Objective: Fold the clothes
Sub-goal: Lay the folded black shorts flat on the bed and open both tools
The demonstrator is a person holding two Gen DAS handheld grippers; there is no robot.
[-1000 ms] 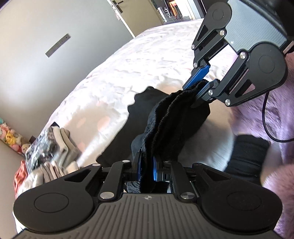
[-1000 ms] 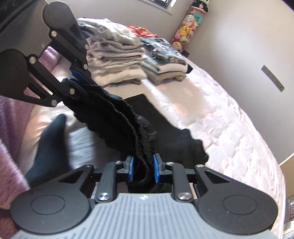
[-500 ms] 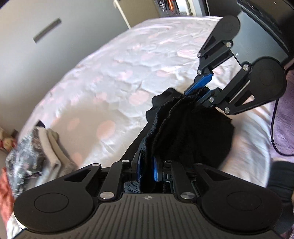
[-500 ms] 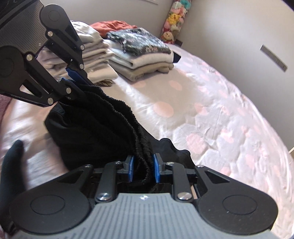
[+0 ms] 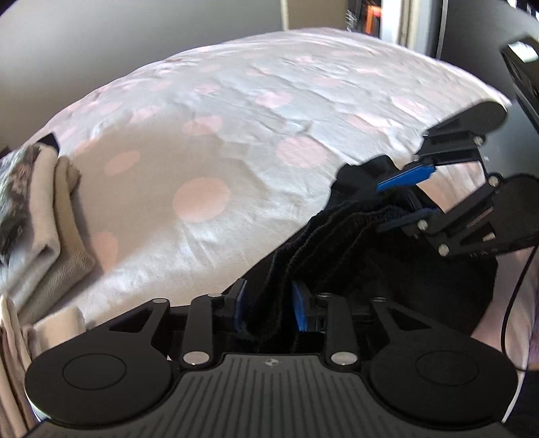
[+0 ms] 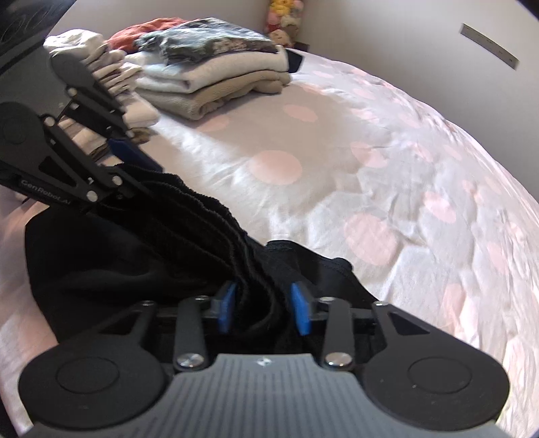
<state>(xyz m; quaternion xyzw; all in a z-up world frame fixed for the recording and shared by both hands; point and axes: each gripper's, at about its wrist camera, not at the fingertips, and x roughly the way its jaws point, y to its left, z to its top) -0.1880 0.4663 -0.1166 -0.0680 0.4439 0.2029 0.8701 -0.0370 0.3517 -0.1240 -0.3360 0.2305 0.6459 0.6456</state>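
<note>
A black garment with a ribbed elastic waistband [image 5: 340,236] hangs bunched between both grippers, low over the bed. My left gripper [image 5: 269,308] has its blue pads parted, with the waistband lying loose between them. My right gripper [image 6: 264,308] also has its pads parted around the other end of the waistband [image 6: 202,215]. In the left wrist view the right gripper [image 5: 421,192] is at the right, its fingers spread. In the right wrist view the left gripper [image 6: 131,168] is at the left over the cloth.
The bed has a white cover with pink dots [image 6: 337,168]. Folded stacks of beige and patterned clothes [image 6: 215,77] lie at its far end, also at the left edge of the left wrist view [image 5: 37,215]. Soft toys [image 6: 283,20] sit in the corner.
Both grippers have carried the black garment across the bed toward the folded stacks and lowered it. Both sets of pads have opened from a tight grip on the waistband.
</note>
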